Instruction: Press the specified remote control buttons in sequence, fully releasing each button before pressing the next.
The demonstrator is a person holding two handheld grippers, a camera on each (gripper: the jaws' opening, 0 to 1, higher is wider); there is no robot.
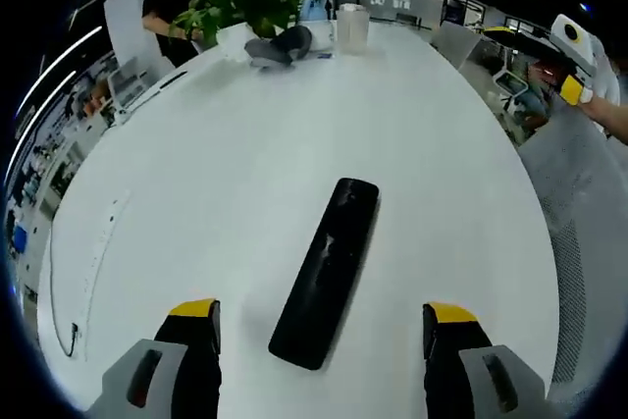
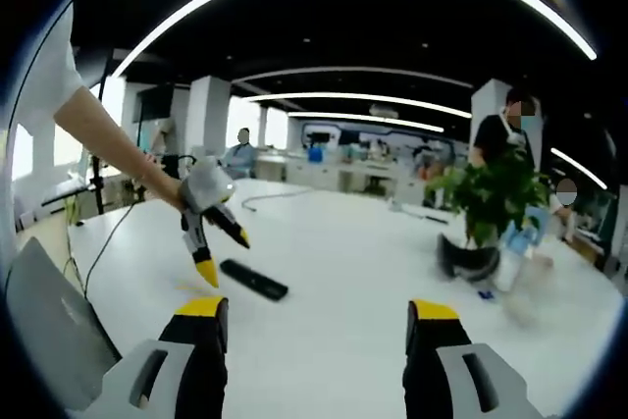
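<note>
Hovering spread above the remote (image 1: 327,272), the left tongs (image 1: 324,340) point toward 12 o'clock. Right tongs (image 2: 314,336), also spread, hang back over the surface (image 2: 373,272), remote at 10 o'clock.

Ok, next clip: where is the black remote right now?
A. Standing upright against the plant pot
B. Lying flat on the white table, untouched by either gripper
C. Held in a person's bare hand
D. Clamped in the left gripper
B: the remote lies flat on the white table, ahead of the open left gripper; the right gripper is open and away from it.
</note>
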